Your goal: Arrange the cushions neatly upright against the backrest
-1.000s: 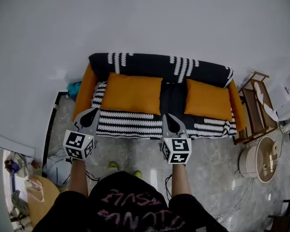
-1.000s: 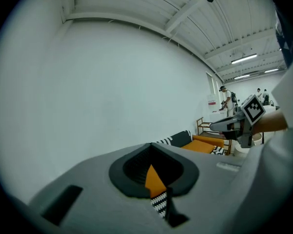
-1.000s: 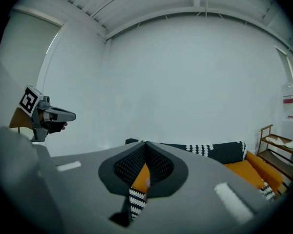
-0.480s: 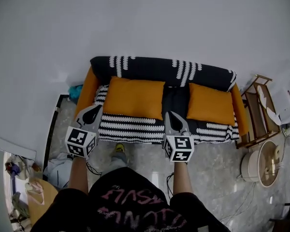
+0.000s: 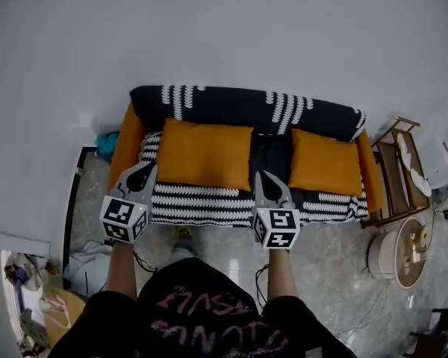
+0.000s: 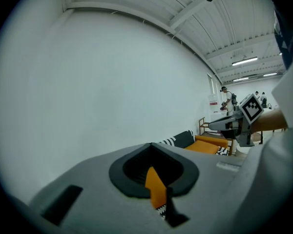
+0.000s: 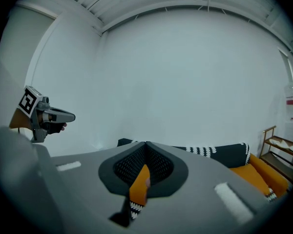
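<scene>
A sofa (image 5: pixel 209 196) with a black-and-white cover and orange sides stands against the wall. Two orange cushions rest on its seat: a large one (image 5: pixel 204 154) on the left and a smaller one (image 5: pixel 323 162) on the right, each with its far edge at the dark backrest (image 5: pixel 231 103). My left gripper (image 5: pixel 148 168) is shut and empty, its tip over the seat's front left corner beside the large cushion. My right gripper (image 5: pixel 262 176) is also shut and empty, over the seat's front edge between the two cushions. Orange fabric shows past the closed jaws in both gripper views.
A wooden side rack (image 5: pixel 392 166) stands at the sofa's right end, with a round white and wooden object (image 5: pixel 399 252) on the floor in front of it. A teal item (image 5: pixel 104 142) and a pile of clutter (image 5: pixel 86 263) lie left of the sofa.
The person has stepped closer to the sofa. Both shut grippers have moved forward from the floor in front of the seat to its front edge.
</scene>
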Demonstrator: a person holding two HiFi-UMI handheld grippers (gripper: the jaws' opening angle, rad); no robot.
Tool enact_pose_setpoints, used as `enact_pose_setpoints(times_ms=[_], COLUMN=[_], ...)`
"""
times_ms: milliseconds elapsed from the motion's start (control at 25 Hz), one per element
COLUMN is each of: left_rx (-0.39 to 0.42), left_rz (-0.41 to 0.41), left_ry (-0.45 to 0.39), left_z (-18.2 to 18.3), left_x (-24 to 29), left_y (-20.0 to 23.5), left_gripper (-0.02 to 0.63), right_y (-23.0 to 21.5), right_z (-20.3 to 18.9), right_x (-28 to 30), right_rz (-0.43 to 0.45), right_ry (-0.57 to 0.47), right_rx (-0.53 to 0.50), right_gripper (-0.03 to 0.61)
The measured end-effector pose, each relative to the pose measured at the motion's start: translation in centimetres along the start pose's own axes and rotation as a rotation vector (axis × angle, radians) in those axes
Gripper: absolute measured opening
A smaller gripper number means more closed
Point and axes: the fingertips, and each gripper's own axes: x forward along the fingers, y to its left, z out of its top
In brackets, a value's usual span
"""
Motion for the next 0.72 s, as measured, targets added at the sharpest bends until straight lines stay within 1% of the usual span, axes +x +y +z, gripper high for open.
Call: enact_pose_setpoints(times_ms=[360, 600, 720], left_rx=[-0.063, -0.088, -0.102], left_rz=[-0.01, -0.047, -0.061], left_ry=[0.044, 0.067, 0.08], left_z=[-1.8, -2.1, -2.6], left_x=[6.1, 10.4, 12.4], left_y=[8.5, 13.0, 15.2], left_gripper=[0.002, 0.002, 0.002], right_y=[-0.2, -1.0, -1.4], right_z=[0.4, 1.4, 1.2], right_x=[9.2, 14.3, 16.5], right_rz=[-0.035, -0.081, -0.108], right_ry=[0.072, 0.106, 0.13], right_rx=[0.003, 0.028, 0.045], right_gripper=[0.012, 0.012, 0.012])
